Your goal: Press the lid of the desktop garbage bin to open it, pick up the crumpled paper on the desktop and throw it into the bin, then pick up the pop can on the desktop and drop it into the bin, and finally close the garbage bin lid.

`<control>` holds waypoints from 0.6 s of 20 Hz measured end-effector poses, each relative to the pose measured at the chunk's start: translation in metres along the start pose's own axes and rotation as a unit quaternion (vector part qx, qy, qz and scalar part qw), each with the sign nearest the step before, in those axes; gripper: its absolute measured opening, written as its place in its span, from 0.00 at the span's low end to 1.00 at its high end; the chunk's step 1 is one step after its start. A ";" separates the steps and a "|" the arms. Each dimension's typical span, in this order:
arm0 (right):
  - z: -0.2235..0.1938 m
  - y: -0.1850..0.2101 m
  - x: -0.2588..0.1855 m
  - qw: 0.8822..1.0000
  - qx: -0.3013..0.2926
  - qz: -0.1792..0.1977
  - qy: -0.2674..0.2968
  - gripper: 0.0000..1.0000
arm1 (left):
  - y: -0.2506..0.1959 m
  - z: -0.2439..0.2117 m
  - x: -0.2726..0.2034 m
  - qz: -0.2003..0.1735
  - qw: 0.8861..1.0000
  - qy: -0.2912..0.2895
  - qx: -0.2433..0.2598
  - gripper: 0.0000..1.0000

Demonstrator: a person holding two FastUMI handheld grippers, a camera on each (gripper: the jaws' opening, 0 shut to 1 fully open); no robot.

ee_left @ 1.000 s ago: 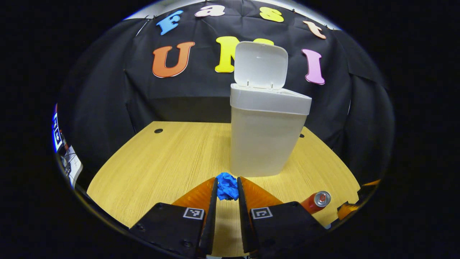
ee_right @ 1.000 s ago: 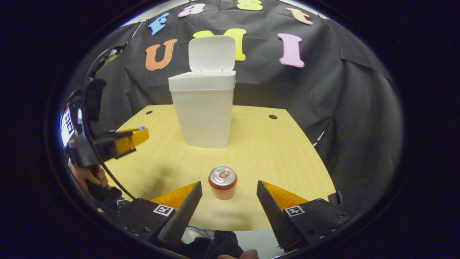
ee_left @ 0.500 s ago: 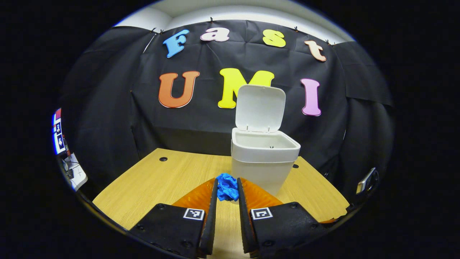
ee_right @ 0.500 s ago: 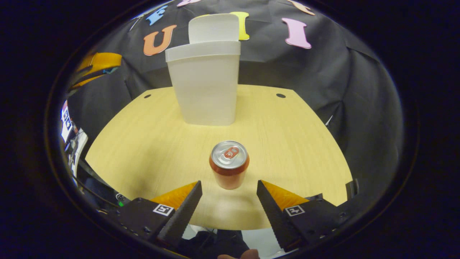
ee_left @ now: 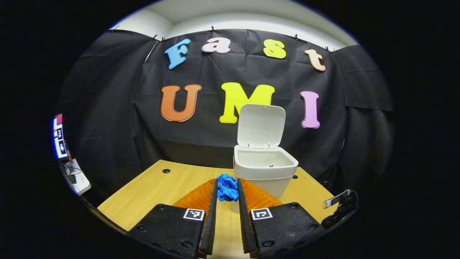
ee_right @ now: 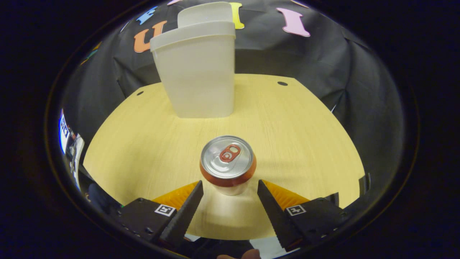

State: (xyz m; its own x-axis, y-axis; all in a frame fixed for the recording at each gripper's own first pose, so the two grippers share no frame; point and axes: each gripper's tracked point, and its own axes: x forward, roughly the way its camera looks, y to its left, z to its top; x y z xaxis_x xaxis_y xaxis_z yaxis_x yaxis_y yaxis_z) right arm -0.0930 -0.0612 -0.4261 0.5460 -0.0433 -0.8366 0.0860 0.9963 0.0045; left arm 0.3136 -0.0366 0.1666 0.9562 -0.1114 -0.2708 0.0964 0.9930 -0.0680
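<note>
The step in hand is, I judge, throwing the crumpled paper [ee_left: 227, 187] into the bin [ee_left: 265, 169]: the left gripper [ee_left: 227, 196] has its jaws closed on the blue paper and holds it raised, just in front of the bin and below its rim. The lid [ee_left: 261, 126] stands open behind the mouth. The next move calls for carrying the paper higher and forward over the open mouth, then opening the jaws. The right gripper [ee_right: 230, 187] has its jaws open, one on each side of the pop can [ee_right: 228, 163], which stands upright on the desk [ee_right: 294, 122] in front of the bin, not touched. The inside of the bin is hard to make out.
</note>
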 end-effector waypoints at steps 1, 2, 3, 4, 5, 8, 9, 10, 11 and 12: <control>0.000 0.003 0.004 1.000 0.002 0.001 0.003 0.95 | 0.001 0.006 -0.002 -0.001 1.000 -0.003 0.001 0.33; 0.002 0.003 0.007 1.000 0.002 0.000 0.002 0.95 | 0.002 0.006 -0.003 -0.001 1.000 -0.004 0.003 0.33; 0.002 0.003 0.010 1.000 0.005 -0.002 0.002 0.95 | 0.003 0.008 -0.004 -0.001 1.000 -0.006 0.004 0.33; 0.004 0.003 0.012 1.000 0.009 -0.004 0.003 0.96 | 0.005 0.011 -0.004 0.000 1.000 -0.006 0.006 0.33; 0.004 0.004 0.016 1.000 0.013 -0.004 0.003 0.95 | 0.006 0.013 -0.004 0.001 1.000 -0.008 0.007 0.33; 0.008 0.005 0.023 1.000 0.017 -0.005 0.005 0.96 | 0.008 0.016 -0.005 0.002 1.000 -0.008 0.013 0.33; 0.010 0.005 0.025 1.000 0.017 -0.008 0.002 0.97 | 0.009 0.017 -0.005 0.004 1.000 -0.009 0.015 0.33; 0.011 0.004 0.025 1.000 0.017 -0.007 0.002 0.97 | 0.010 0.018 -0.004 0.005 1.000 -0.011 0.015 0.33; 0.010 0.002 0.025 1.000 0.015 -0.008 0.003 0.91 | 0.010 0.017 -0.002 0.007 1.000 -0.010 0.014 0.33; 0.011 -0.001 0.025 1.000 0.013 -0.009 0.004 0.85 | 0.010 0.018 -0.001 0.008 1.000 -0.010 0.013 0.33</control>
State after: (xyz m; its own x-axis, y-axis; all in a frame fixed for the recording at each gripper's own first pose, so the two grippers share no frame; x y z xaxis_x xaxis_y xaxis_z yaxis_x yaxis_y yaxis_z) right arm -0.0706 -0.0637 -0.4410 0.5384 -0.0605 -0.8405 0.1177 0.9930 0.0039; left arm 0.3182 -0.0262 0.1839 0.9632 -0.0948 -0.2516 0.0877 0.9954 -0.0393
